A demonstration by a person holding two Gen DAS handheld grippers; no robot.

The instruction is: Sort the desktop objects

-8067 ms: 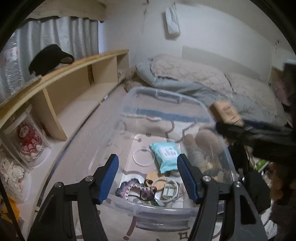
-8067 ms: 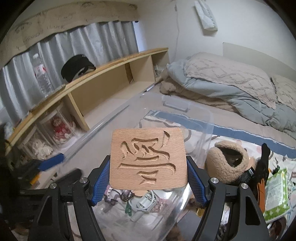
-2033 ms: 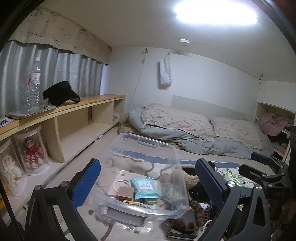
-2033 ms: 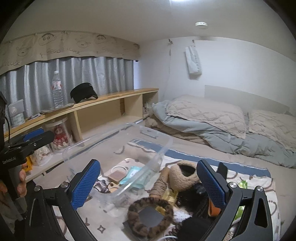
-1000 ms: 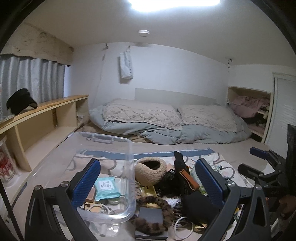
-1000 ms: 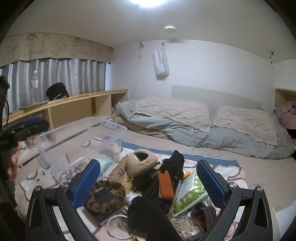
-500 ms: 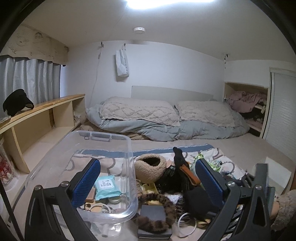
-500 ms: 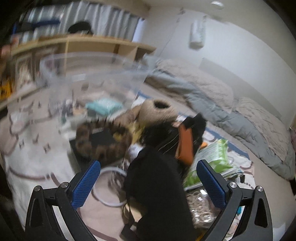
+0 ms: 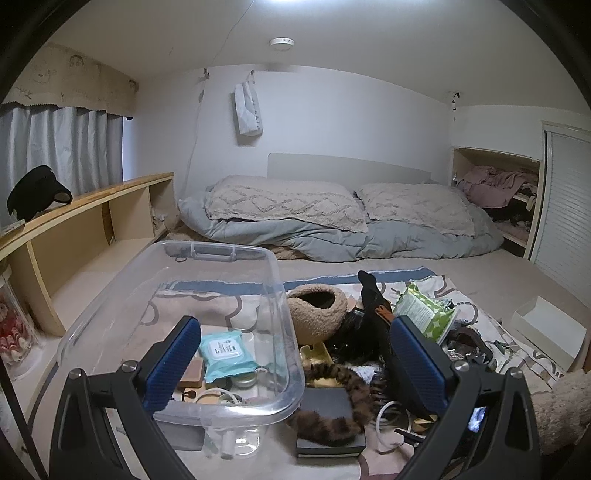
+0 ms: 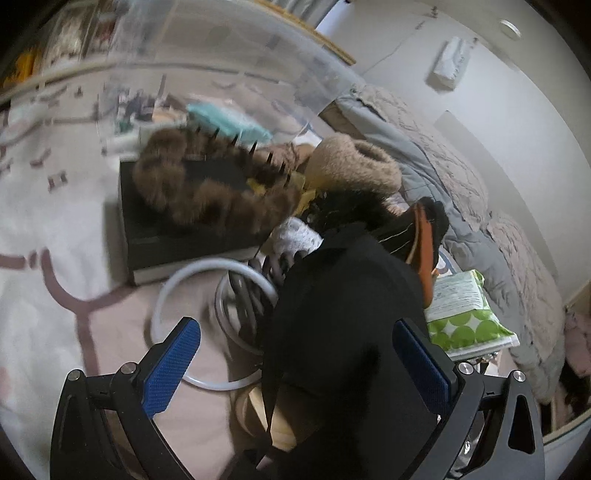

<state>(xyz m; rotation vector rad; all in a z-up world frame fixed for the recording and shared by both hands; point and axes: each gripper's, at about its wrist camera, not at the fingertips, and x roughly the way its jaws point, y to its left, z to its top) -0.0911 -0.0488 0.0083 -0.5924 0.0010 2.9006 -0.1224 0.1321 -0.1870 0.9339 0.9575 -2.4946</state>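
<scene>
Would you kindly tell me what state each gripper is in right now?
Left gripper: open, holding nothing.
Right gripper: open, empty, over a black item.

Bright ceiling light (image 9: 284,2) blown out at twelve o'clock in the left wrist view, washing the white wall evenly. That view is sharp: clear bin (image 9: 207,254) crisp, soft glare along its rim. Shadows are gentle, pooling under the wooden shelf (image 9: 92,199) at nine o'clock. Heavy fisheye bend, black vignette in every corner. The right wrist view is smeared with motion blur, strongest from nine to twelve o'clock, where the furry brown band (image 10: 207,184) streaks. Both sets of tongs hold sharp at six o'clock. A black cloth (image 10: 347,317) is dark, near featureless.
</scene>
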